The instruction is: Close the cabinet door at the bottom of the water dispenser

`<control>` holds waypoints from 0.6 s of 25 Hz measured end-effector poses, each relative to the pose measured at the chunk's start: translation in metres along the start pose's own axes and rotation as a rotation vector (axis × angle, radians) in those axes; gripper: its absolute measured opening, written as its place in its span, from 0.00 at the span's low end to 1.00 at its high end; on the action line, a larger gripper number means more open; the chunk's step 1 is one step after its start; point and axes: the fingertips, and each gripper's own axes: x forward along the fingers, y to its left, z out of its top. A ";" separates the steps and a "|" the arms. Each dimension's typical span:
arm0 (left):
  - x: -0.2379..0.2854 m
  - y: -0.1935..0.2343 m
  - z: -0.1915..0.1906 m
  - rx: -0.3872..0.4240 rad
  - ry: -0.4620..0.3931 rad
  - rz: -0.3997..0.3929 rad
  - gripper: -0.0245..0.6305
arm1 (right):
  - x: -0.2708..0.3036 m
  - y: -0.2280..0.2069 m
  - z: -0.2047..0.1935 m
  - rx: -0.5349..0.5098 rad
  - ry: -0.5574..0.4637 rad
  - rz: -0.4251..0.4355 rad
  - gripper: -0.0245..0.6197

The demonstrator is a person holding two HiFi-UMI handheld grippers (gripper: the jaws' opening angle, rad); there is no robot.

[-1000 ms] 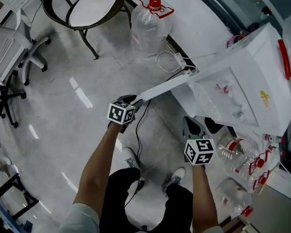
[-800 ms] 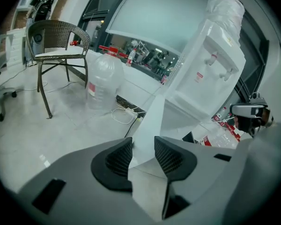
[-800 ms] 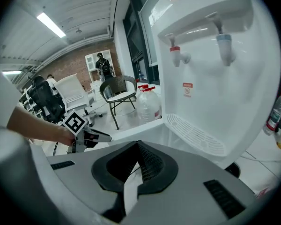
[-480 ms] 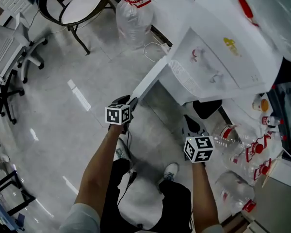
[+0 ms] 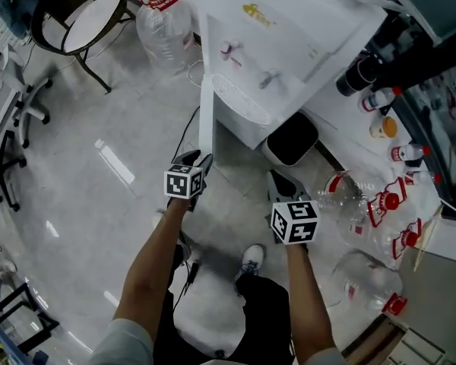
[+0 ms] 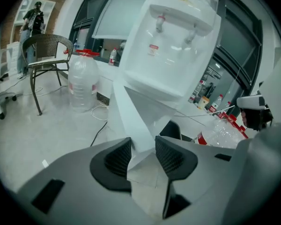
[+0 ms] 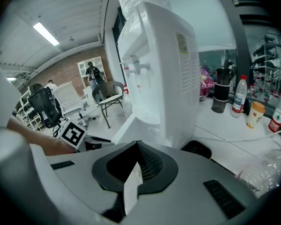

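Jaws of my left gripper (image 6: 139,150) stand spread, having just been opening, with the free edge of the cabinet door (image 6: 124,108) between their ribbed black pads. The door is a flat, smooth white panel standing upright and swung wide open. It points from the boxy white water dispenser (image 6: 171,41) straight back at these jaws. My right gripper (image 7: 136,159), its jaws pressed together and empty, faces the dispenser's side.

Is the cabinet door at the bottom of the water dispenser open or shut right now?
Open. The cabinet door stands swung out from the water dispenser, its free edge well away from the cabinet front.
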 end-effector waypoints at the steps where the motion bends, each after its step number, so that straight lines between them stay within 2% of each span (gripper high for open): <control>1: 0.006 -0.011 -0.001 0.014 0.002 -0.003 0.31 | -0.006 -0.007 -0.003 0.003 -0.004 -0.002 0.07; 7: 0.046 -0.065 -0.005 0.127 0.050 0.008 0.30 | -0.037 -0.051 -0.021 0.030 -0.019 -0.026 0.07; 15: 0.097 -0.100 0.014 0.156 0.017 0.010 0.30 | -0.055 -0.100 -0.032 0.037 -0.038 -0.052 0.07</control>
